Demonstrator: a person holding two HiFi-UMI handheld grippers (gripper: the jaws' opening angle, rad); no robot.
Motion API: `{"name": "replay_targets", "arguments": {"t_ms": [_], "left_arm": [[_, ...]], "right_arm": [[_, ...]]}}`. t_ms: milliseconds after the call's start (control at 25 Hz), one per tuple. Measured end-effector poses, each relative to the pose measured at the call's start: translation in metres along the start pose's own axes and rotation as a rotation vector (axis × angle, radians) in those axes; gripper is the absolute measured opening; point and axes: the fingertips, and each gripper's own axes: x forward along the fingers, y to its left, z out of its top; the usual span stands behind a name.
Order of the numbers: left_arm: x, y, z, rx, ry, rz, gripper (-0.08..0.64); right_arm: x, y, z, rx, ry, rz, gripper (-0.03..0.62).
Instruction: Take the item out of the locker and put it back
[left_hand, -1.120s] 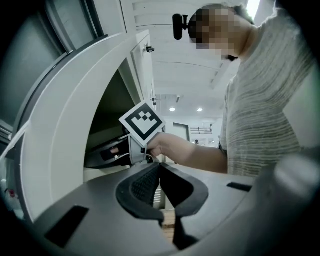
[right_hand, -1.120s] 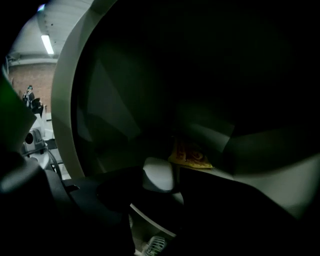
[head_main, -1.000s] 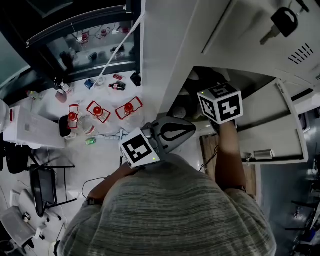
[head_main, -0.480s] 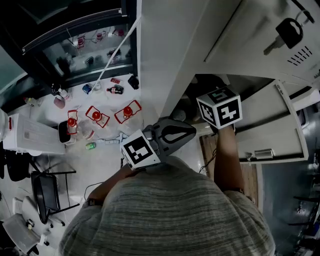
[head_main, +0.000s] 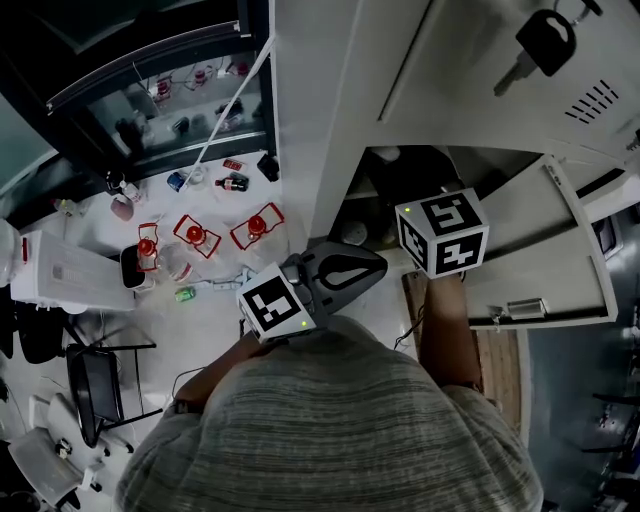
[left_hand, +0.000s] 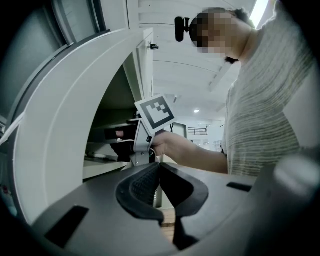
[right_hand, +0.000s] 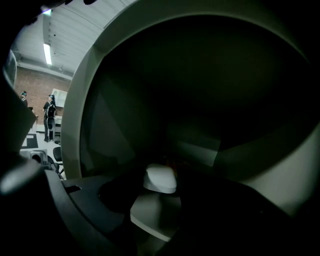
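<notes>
The open locker is dark inside, and its grey door swings out to the right. My right gripper reaches into it; in the head view only its marker cube shows. Its jaws have just been closing, and a small white item with a rounded top sits between them, gripped. My left gripper hangs shut and empty outside the locker, at its left edge. The left gripper view shows those jaws pressed together, with the right hand and cube beyond at the locker mouth.
A key bunch hangs from the locker door above. Far below on the left, red-topped containers, small bottles, a white box and a black chair stand on the floor. The locker's white frame curves close on the left.
The right gripper's cube has risen a little toward me at the locker mouth. The left gripper has kept still and shut.
</notes>
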Motion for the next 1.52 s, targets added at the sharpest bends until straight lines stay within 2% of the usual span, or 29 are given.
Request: {"name": "replay_targets", "arguments": {"t_ms": [320, 720, 1520], "left_arm": [[0.002, 0.005, 0.0, -0.007, 0.005, 0.044, 0.008], [0.013, 0.002, -0.006, -0.003, 0.034, 0.05, 0.008], [0.008, 0.005, -0.014, -0.004, 0.051, 0.069, 0.009]], "right_arm": [[-0.03, 0.003, 0.029, 0.009, -0.171, -0.013, 0.227], [-0.041, 0.001, 0.029, 0.007, -0.205, 0.001, 0.227], [0.007, 0.02, -0.032, -0.062, 0.042, 0.047, 0.227]]}}
